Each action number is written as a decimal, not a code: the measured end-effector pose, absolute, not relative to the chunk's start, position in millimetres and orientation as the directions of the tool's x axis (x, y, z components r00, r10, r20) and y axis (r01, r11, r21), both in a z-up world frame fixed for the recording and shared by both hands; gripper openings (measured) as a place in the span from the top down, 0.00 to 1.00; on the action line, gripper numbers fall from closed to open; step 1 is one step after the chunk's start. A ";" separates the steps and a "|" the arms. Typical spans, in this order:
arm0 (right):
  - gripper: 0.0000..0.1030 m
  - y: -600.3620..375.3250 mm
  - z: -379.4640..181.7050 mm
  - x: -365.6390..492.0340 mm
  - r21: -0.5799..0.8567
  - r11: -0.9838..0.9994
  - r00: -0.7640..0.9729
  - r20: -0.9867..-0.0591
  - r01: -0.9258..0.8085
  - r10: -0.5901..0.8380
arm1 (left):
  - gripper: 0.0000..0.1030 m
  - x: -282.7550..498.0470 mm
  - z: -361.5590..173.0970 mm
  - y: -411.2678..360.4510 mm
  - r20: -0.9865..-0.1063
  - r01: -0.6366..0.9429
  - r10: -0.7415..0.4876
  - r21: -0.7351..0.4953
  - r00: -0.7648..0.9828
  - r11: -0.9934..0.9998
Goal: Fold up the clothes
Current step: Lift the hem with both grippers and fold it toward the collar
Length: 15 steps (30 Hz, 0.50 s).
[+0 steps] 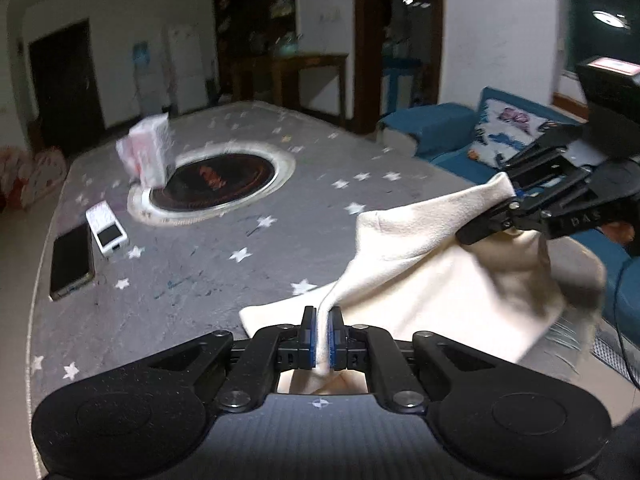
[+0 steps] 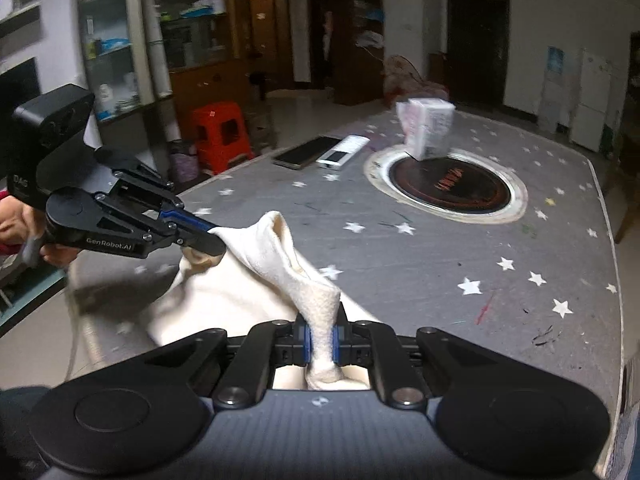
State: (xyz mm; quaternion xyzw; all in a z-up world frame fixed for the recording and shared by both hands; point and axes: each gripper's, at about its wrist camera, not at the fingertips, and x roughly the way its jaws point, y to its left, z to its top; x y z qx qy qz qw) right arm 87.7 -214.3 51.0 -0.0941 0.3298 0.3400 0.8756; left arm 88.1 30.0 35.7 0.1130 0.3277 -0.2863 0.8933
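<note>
Both grippers pinch the cream cloth (image 1: 420,276) tight between their fingers: the left gripper (image 1: 322,338) and the right gripper (image 2: 321,338) hold it up over the desk's (image 1: 192,280) near edge.

Each camera sits just behind its own tool, looking forward and down along the fingers, close over the near edge of the tabletop (image 1: 192,280). The left view faces right-forward, the right view left-forward. Both share the cloth (image 1: 420,280), the round hob (image 2: 452,184), and the other tool.
</note>
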 end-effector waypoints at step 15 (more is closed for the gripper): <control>0.76 -215.9 -17.8 169.3 0.122 0.887 0.585 -0.710 -0.446 0.392 | 0.92 161.8 -12.0 8.6 -0.689 0.484 -0.343 0.014 0.639 0.875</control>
